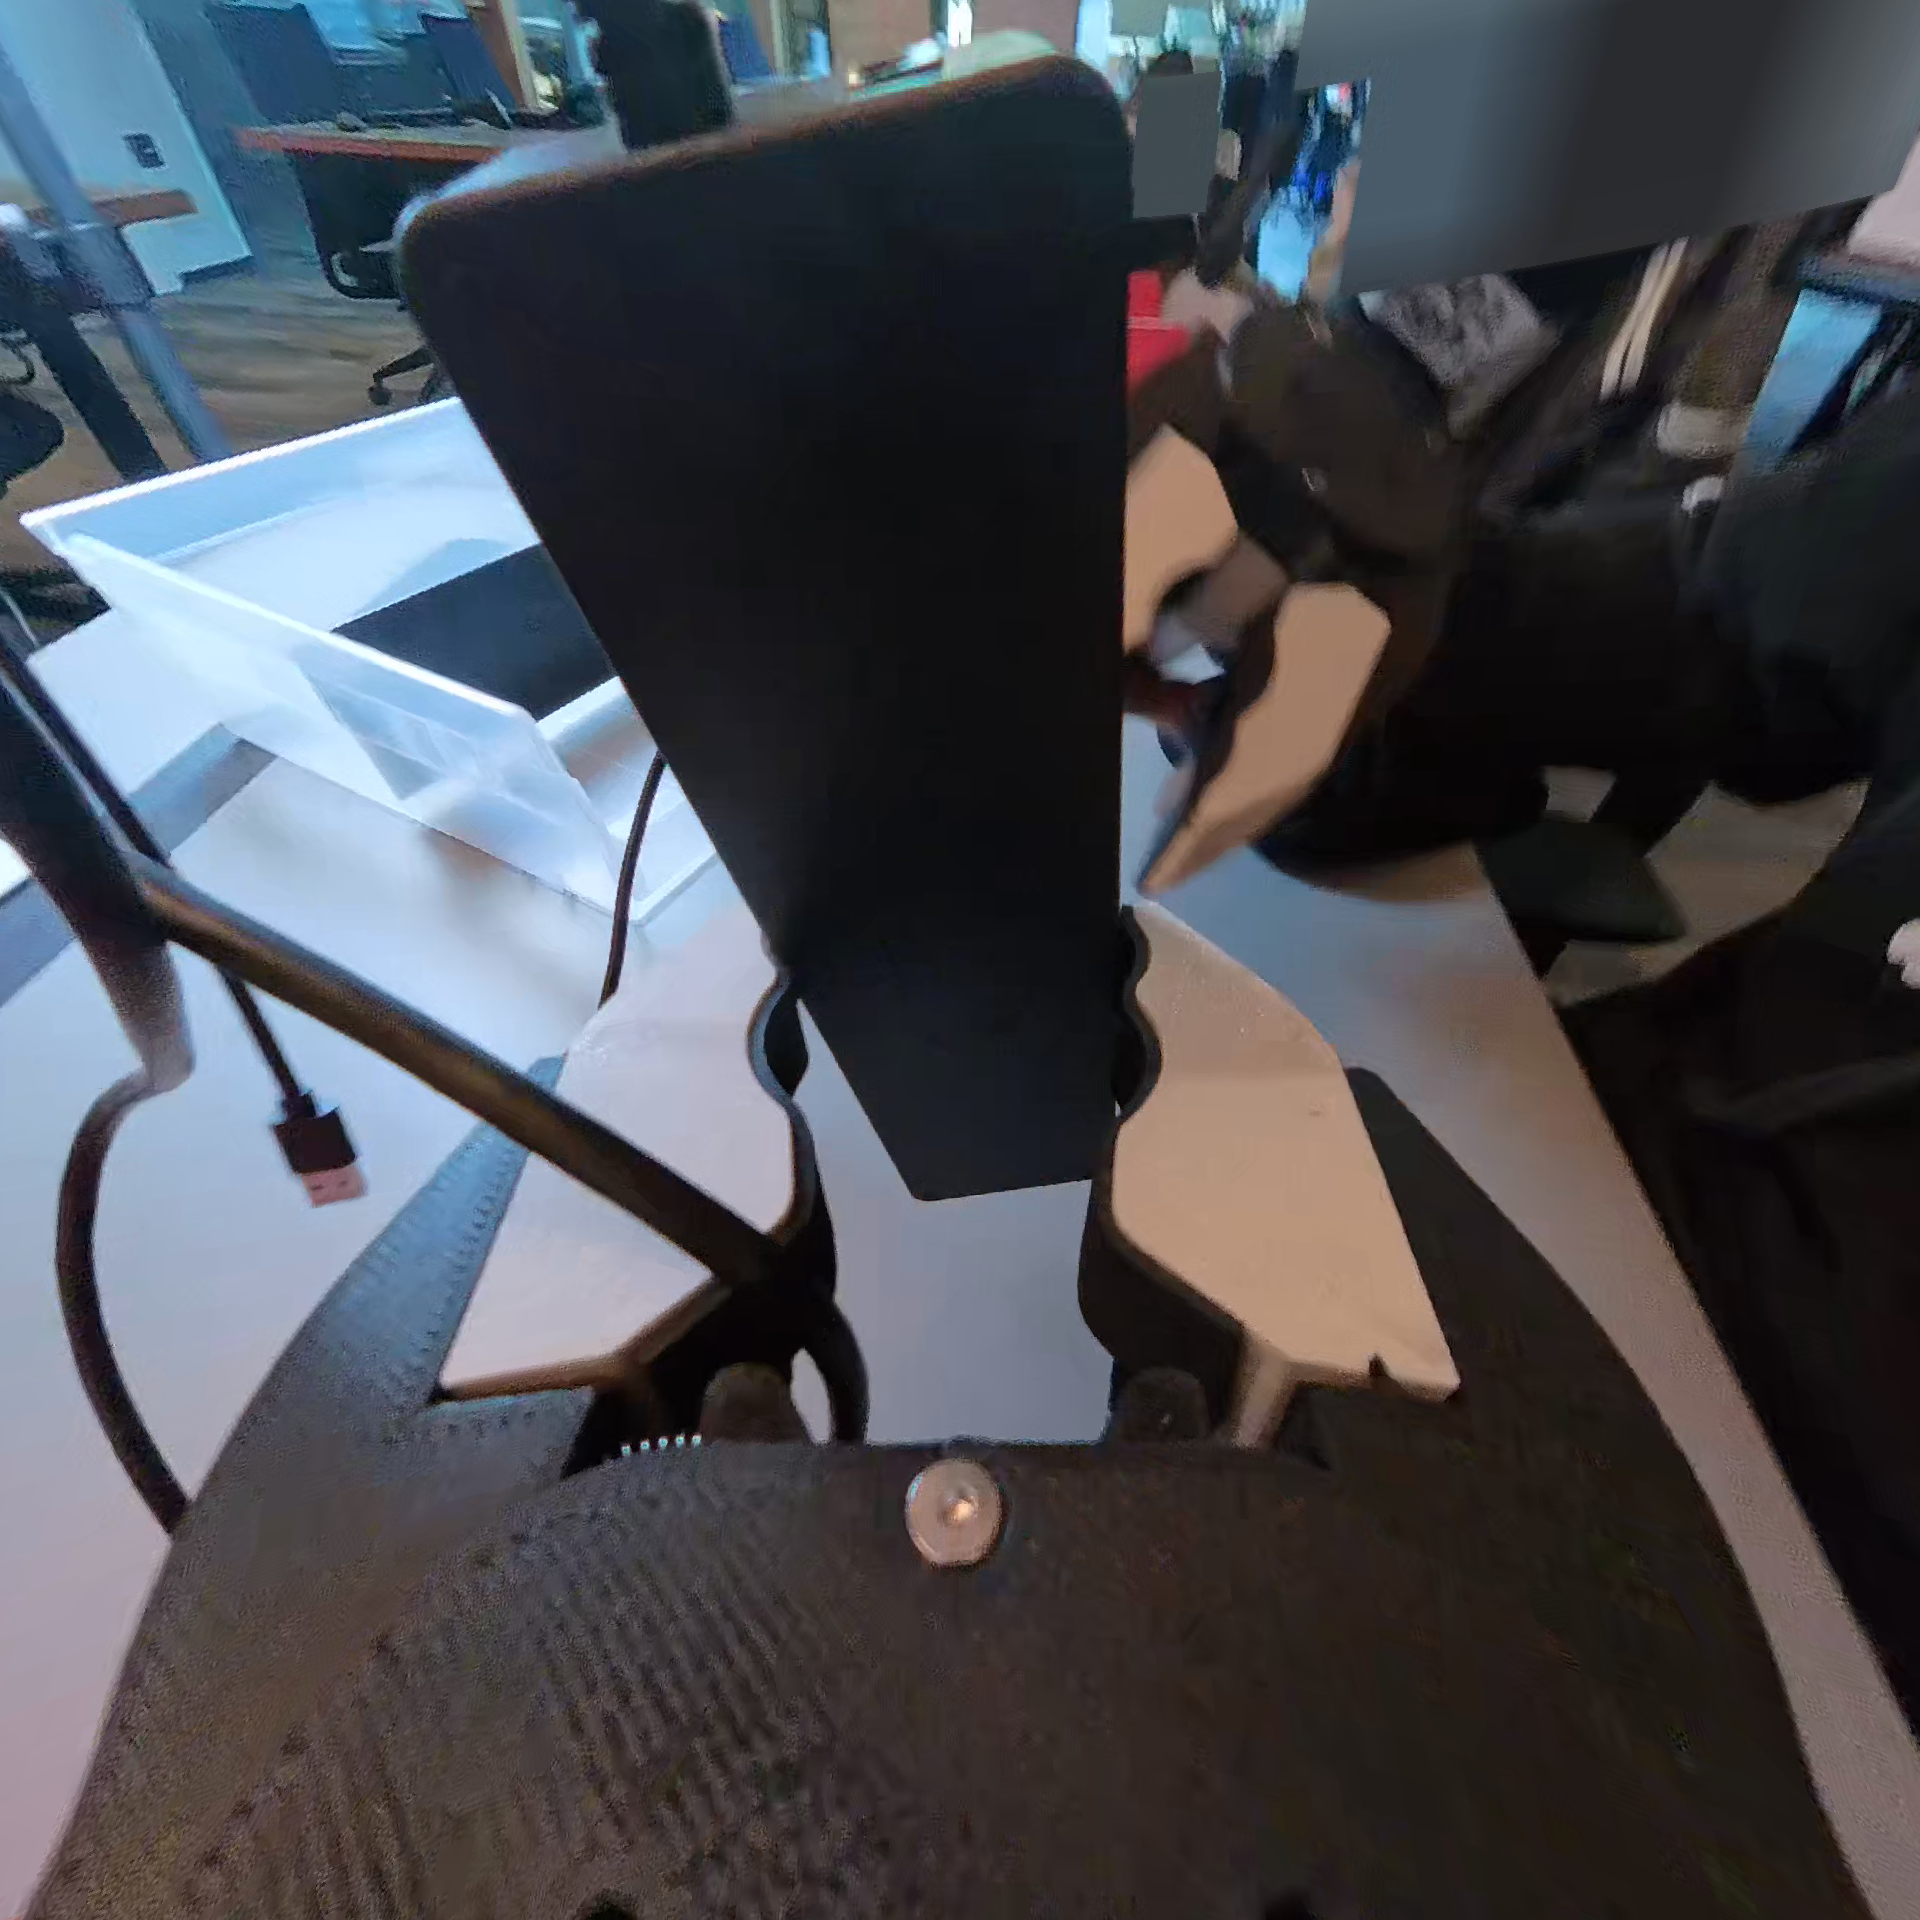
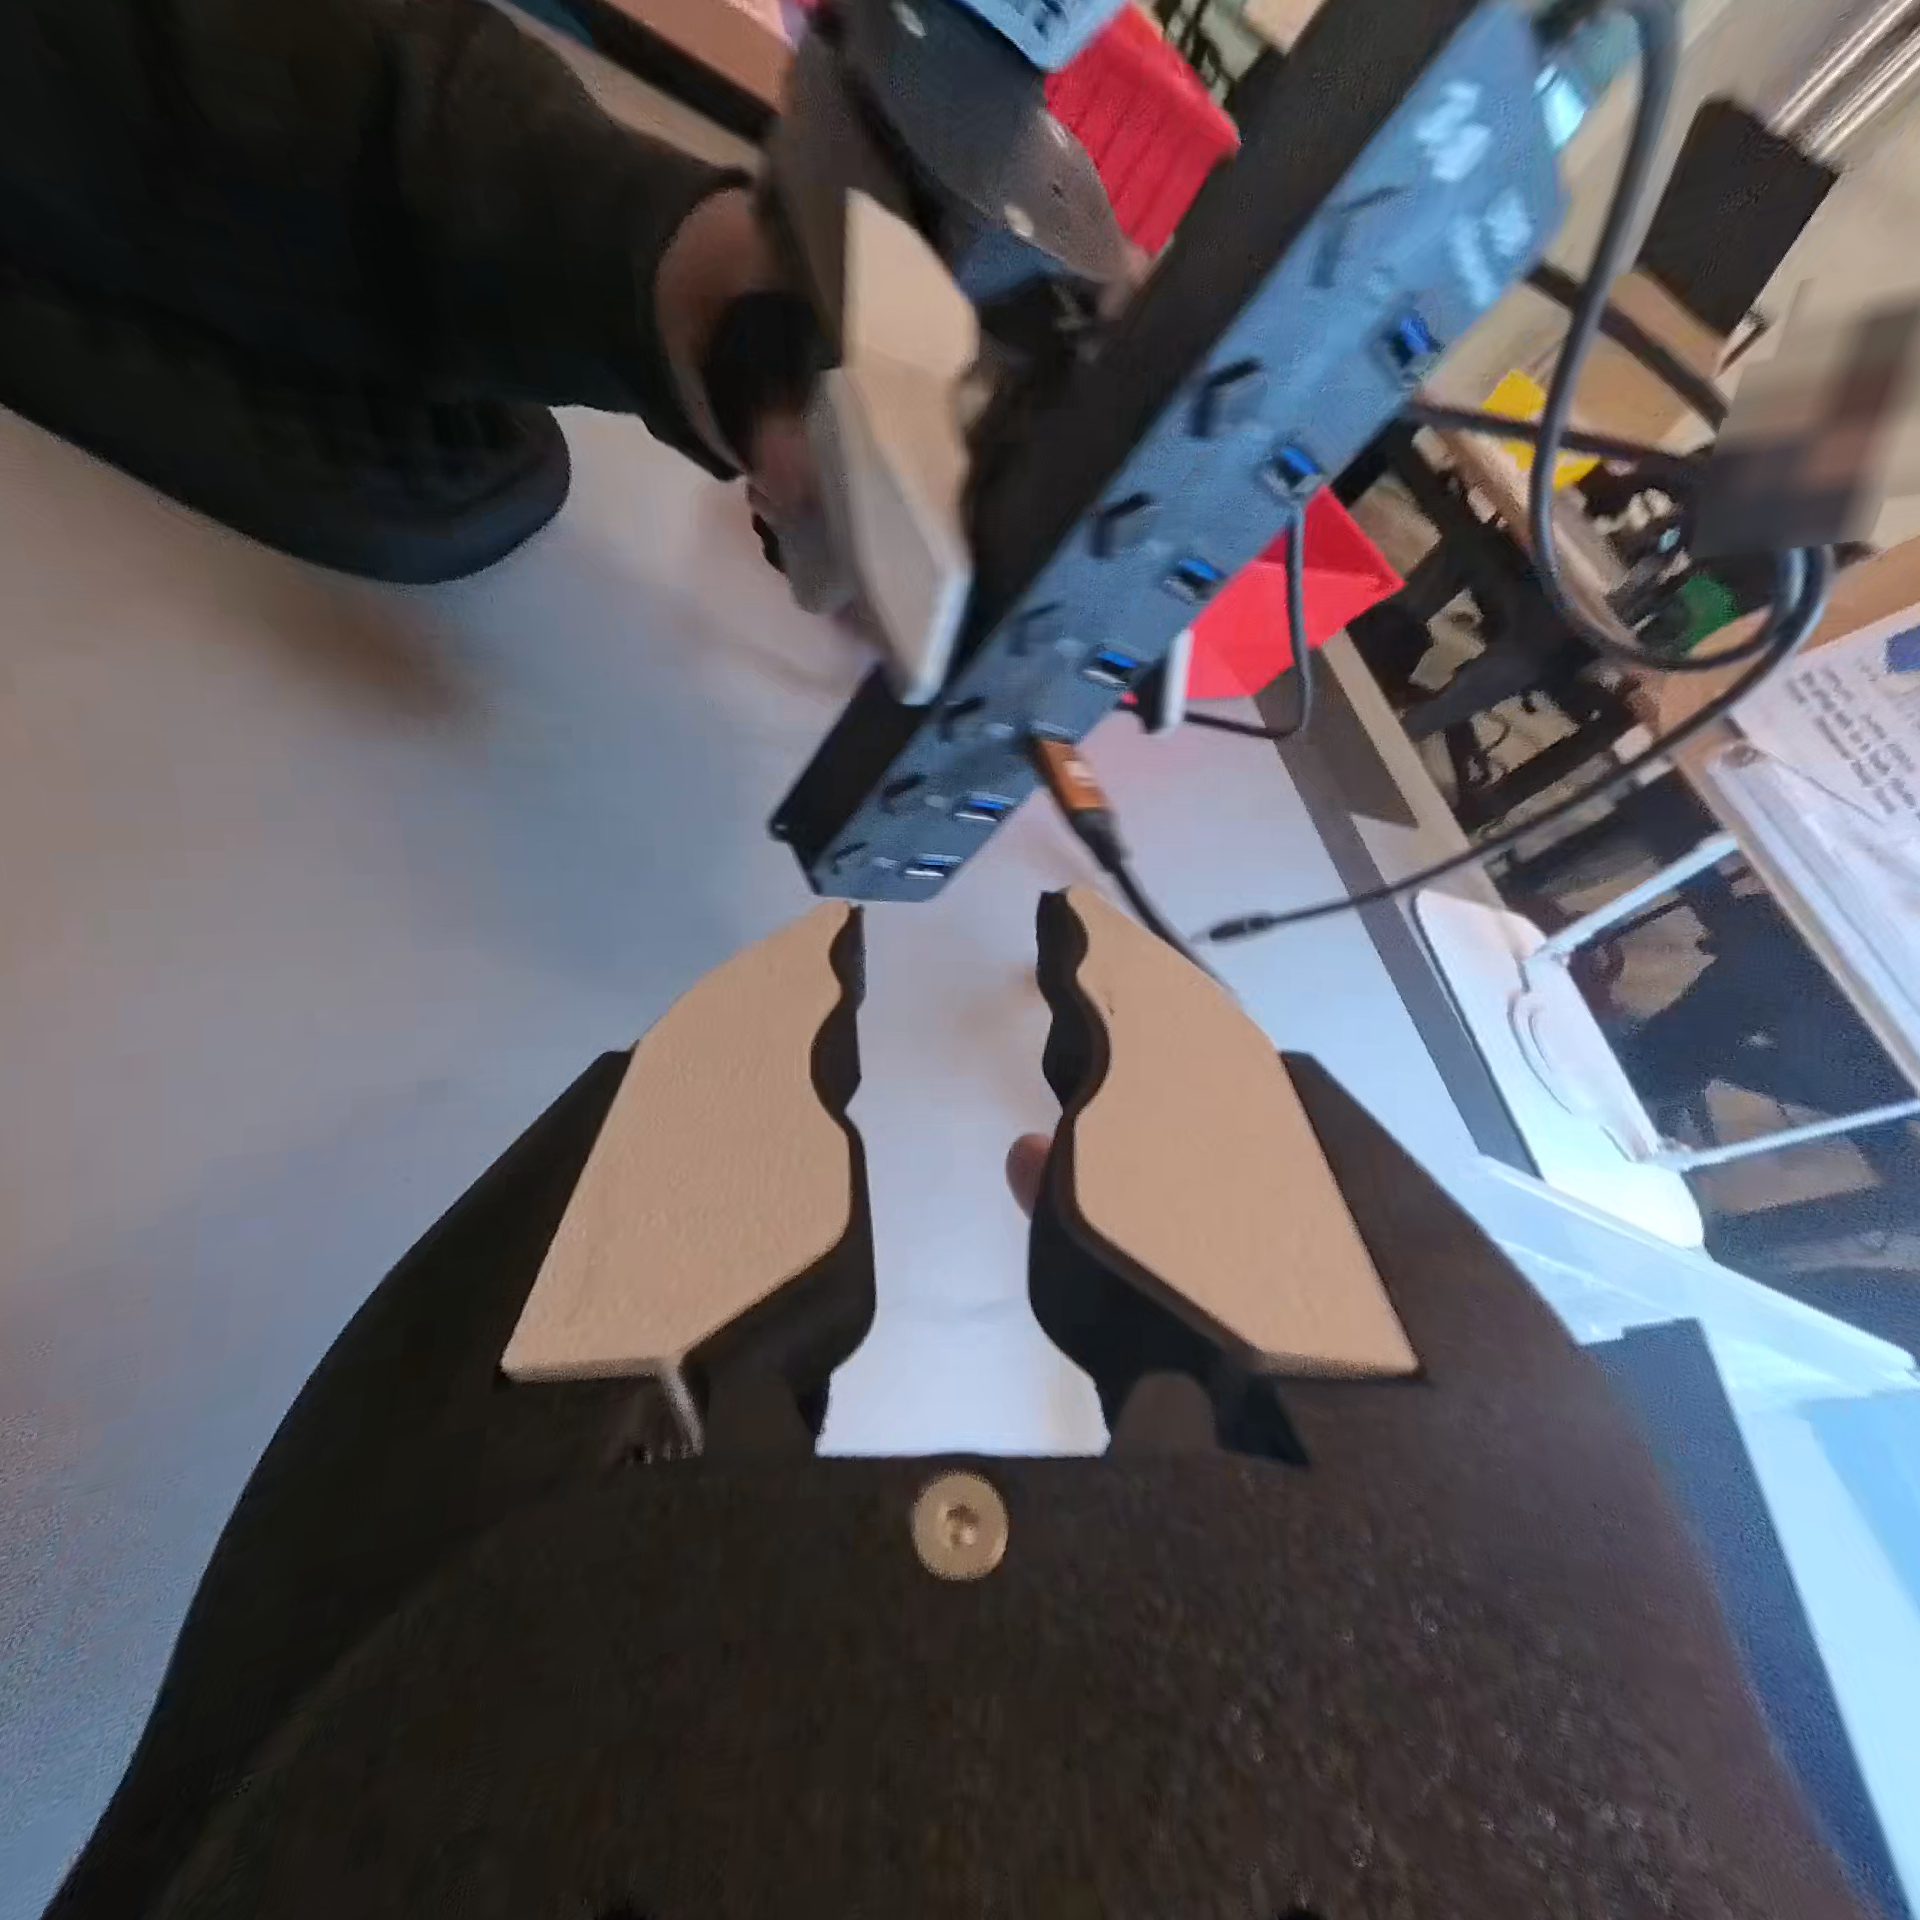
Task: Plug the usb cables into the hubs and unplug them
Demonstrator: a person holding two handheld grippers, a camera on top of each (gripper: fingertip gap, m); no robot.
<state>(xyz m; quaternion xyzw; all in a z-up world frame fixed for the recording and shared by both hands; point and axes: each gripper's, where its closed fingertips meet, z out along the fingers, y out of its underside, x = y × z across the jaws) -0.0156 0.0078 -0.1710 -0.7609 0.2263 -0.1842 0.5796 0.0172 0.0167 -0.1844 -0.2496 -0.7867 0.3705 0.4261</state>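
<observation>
My left fingers pinch the hub; my right fingers are spread, holding nothing.

The left gripper (image 1: 961, 1029) clamps the hub (image 1: 810, 582) near its lower end, lifted off the bench (image 1: 312, 977), long axis running up and away. From the right gripper (image 2: 951, 914), the hub's blue ports face me. A loose cable (image 1: 312, 1153) dangles left.
</observation>
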